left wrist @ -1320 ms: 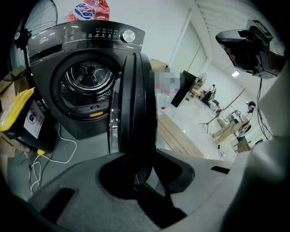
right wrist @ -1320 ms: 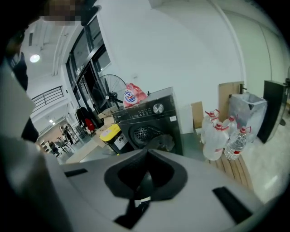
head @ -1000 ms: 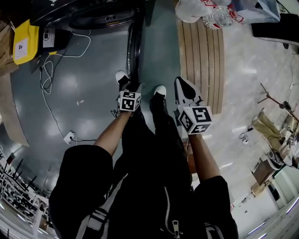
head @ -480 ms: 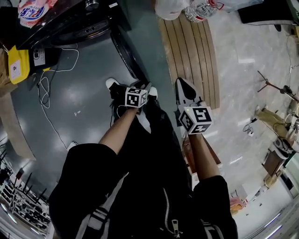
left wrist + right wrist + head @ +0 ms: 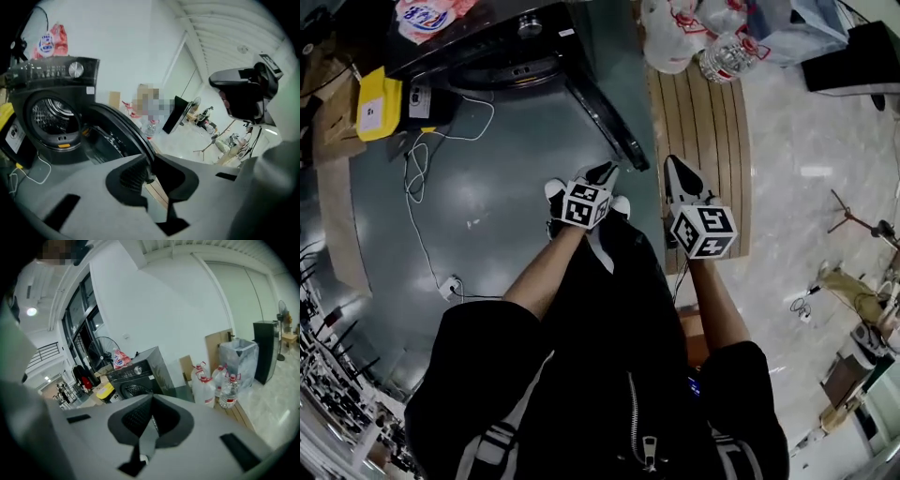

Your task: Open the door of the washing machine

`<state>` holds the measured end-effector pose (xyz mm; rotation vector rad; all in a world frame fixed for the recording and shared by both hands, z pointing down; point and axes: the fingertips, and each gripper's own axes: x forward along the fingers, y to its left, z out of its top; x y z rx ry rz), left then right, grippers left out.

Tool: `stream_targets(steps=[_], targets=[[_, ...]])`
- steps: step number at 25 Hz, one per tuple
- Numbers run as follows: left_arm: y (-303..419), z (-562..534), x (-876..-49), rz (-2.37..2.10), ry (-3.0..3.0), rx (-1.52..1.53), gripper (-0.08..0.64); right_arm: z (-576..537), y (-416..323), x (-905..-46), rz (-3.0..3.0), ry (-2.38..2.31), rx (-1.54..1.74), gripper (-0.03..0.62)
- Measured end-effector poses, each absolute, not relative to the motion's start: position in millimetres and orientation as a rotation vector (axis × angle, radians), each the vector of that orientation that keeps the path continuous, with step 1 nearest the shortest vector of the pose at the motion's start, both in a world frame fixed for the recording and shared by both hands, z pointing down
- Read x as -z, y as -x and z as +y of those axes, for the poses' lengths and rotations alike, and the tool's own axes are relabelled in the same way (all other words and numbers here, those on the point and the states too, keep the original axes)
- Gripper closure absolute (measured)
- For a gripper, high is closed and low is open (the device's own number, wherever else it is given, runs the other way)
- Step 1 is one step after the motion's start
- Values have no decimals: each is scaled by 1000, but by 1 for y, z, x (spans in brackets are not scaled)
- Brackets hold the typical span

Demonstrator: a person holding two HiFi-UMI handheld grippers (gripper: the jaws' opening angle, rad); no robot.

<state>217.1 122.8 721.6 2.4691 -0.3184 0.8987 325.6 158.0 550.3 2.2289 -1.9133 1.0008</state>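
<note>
The dark washing machine stands at the top left of the head view, its round door swung wide open and seen edge-on. In the left gripper view the drum mouth is bare and the door hangs out to its right. My left gripper is just left of the door's free end. Its jaws are closing, with the door's edge right beyond the tips and no pad seen pressing on it. My right gripper hovers to the right over the slats, shut and empty.
A slatted wooden bench runs along the door's right side, with water bottles and plastic bags at its far end. A yellow item and a white cable lie on the floor at left. My feet stand below the grippers.
The door has swung from nearly edge-on to the machine to wide open, its free end moving right. My left gripper travelled right with it and now sits just off its end.
</note>
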Motion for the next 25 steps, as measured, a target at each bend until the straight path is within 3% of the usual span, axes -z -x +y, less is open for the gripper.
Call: stream_targets(steps=[4,18,25], targets=[[-179,73,-653,-469,-2593,-819,555,112,-288,-526,-2045,-2108,-936,589],[-14,-42,-450,-911,-2784,-565,556,-10,-140,-398,-2303,-1889,-474,589],[41,-73,-388,-999,-2793,-435,557,-35,-97,-358,-2368,-1875,-373,589]])
